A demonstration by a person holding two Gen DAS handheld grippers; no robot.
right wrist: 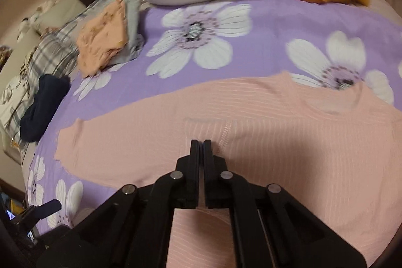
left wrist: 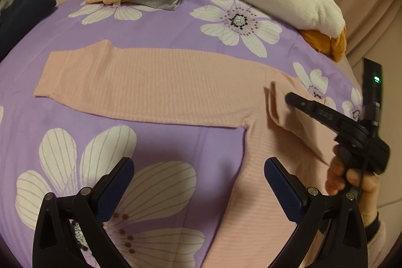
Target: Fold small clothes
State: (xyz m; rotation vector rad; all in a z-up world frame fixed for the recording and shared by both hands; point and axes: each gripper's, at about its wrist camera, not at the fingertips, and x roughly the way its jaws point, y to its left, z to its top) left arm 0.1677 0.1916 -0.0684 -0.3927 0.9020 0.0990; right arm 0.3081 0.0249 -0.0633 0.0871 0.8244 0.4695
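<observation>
Pink ribbed top laid out for folding on a flowered bed

A soft, light pink ribbed knit long-sleeved top (left wrist: pixel 155 82) lies flat on the purple floral bedsheet (left wrist: pixel 160 24). The left gripper (left wrist: pixel 198 180) hovers with jaws open; the right gripper (right wrist: pixel 200 142) has jaws closed, seemingly pinching the top's folded-in sleeve. Cuffs and hem look the best holds. No label is legible.
</observation>
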